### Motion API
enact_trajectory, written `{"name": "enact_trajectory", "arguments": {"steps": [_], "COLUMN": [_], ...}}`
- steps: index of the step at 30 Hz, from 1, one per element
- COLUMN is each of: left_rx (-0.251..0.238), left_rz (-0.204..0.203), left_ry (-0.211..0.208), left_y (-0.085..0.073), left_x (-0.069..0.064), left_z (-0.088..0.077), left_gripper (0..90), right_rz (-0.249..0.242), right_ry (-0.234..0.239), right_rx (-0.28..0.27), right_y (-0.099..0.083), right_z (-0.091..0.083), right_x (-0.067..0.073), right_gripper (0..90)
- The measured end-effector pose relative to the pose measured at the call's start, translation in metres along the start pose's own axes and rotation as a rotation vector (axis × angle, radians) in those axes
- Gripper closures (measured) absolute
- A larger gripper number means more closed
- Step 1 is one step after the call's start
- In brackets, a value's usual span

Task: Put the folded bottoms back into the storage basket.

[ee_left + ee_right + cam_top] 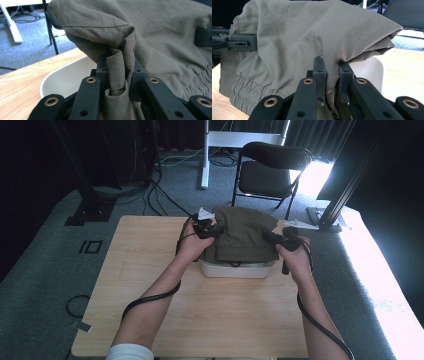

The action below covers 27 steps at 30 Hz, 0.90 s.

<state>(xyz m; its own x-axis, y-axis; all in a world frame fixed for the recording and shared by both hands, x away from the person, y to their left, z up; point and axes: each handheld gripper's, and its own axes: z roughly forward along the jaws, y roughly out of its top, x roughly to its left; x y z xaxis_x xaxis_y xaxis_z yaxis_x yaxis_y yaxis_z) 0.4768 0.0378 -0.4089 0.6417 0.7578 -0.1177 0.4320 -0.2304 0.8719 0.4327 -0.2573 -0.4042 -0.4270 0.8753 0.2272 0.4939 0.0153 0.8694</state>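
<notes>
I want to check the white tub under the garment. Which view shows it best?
The left gripper view: the tub's open rim and inside show. The high view shows its front wall below the garment; the right gripper view, one corner.

Tray (235, 269) sits on the tabletop (150, 285), toward its far edge, right of centre; folded garment (245, 232) is held over the tray, overhanging its far rim; left gripper (212, 231) pinches the garment's left edge, right gripper (274, 238) its right edge, cloth bunched between each pair of fingers (102, 67); chair (270, 170) stands on the floor behind the tabletop; a stand base (90, 210) lies off the far left corner.
</notes>
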Motion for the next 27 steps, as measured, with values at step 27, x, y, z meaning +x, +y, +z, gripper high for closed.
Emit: {"name": "enact_trajectory", "arguments": {"steps": [27], "left_rx": [0.217], "left_rz": [-0.031], "left_ry": [0.063], "left_y": [-0.052], "left_x": [0.016], "left_z": [0.053], "left_gripper": [77.7], "right_rz": [0.011], "right_ry": [-0.085], "right_rx": [0.207], "right_y": [-0.043], "right_z": [0.064], "right_x": [-0.021], "right_gripper": [80.6]}}
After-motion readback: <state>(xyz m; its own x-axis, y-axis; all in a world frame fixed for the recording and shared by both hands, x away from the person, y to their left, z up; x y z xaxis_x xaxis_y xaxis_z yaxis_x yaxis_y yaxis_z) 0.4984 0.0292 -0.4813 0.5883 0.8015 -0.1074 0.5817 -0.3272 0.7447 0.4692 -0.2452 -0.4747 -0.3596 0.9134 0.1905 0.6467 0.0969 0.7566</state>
